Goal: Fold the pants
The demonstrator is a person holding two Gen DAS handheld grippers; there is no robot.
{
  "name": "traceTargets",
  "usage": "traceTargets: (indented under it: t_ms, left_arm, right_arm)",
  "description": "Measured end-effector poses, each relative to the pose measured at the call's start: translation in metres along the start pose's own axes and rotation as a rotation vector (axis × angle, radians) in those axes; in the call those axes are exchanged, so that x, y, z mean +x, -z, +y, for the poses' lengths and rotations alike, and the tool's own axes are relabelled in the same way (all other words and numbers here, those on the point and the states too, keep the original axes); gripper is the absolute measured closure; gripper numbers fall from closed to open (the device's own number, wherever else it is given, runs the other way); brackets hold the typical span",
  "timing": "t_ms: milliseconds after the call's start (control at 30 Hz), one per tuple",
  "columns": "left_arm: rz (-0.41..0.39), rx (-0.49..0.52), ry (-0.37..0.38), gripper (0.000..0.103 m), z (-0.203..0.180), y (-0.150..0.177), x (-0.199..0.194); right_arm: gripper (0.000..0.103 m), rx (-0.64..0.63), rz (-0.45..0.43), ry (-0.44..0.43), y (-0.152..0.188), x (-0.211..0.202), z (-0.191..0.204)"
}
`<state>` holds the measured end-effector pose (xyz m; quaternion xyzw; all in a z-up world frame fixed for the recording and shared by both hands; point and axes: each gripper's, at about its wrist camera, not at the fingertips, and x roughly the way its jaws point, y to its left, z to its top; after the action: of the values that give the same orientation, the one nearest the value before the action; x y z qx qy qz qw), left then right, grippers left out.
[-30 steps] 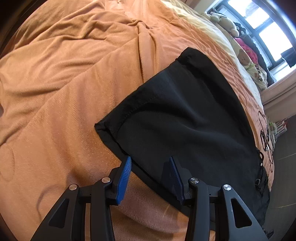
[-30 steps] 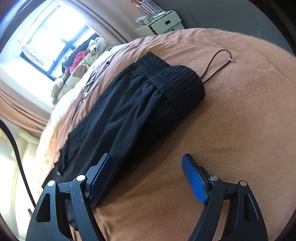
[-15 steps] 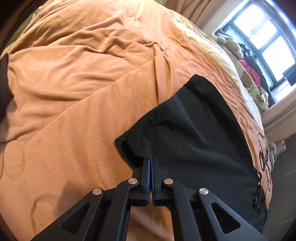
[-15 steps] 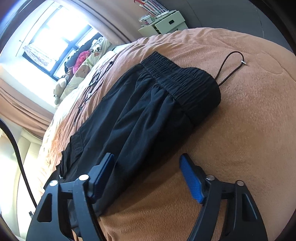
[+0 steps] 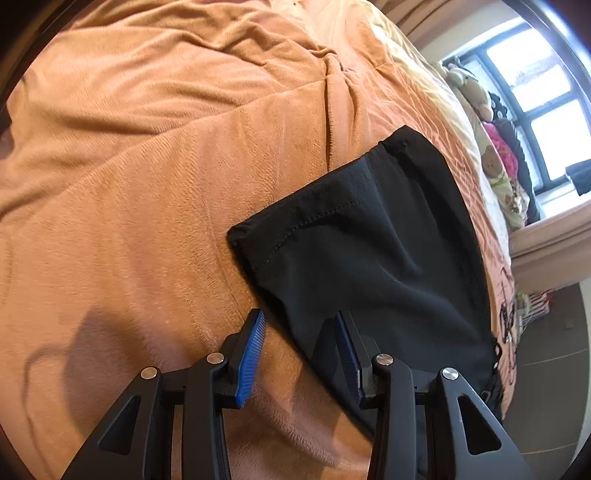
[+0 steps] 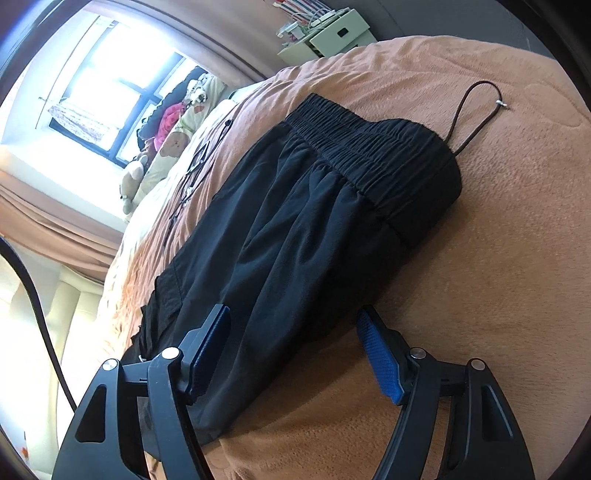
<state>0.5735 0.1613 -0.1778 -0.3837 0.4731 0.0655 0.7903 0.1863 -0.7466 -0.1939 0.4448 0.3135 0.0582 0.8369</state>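
Black pants (image 5: 369, 258) lie folded lengthwise on an orange blanket (image 5: 147, 184). In the left wrist view the leg hem (image 5: 306, 210) is nearest, and my left gripper (image 5: 299, 315) straddles the pants' near edge. Its jaws are opening and the blue pads stand clear of the cloth. In the right wrist view the pants (image 6: 295, 229) run toward the elastic waistband (image 6: 373, 155), with a drawstring loop (image 6: 476, 110) on the blanket beyond. My right gripper (image 6: 291, 312) is open, with the pants' near edge between its fingers and not pinched.
Stuffed toys (image 5: 491, 162) and a pink item sit along the window sill past the bed's far side. A pale green nightstand (image 6: 325, 33) stands beyond the bed. A dark cable (image 6: 37, 314) hangs at the left. Wrinkled blanket (image 6: 498, 258) surrounds the pants.
The left gripper pinched shut on the pants' hem edge half a second ago and has let go and spread again. The right gripper moved closer to the pants and narrowed slightly.
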Motion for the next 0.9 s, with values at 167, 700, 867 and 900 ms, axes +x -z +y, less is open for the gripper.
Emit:
traceTargets:
  t_ms: [167,700,867,900]
  left_arm:
    - [-0.040,-0.066,0.077,0.061,0.009,-0.004,0.004]
    - [-0.091,-0.050,0.131,0.062,0.001,0.002,0.011]
    - [-0.102,-0.070,0.110,0.086,0.007,-0.001,0.010]
    - [-0.099,-0.069,0.112,0.086,0.008,-0.001,0.010]
  right_arm:
    - [0.032,0.013,-0.012,-0.018,-0.003,0.007,-0.003]
    - [0.042,0.066,-0.062,-0.077,-0.001,0.034,-0.004]
    - [0.085,0.137,-0.064,-0.034,-0.001,0.033,-0.010]
    - [0.085,0.146,-0.068,-0.044,0.000,0.032,-0.011]
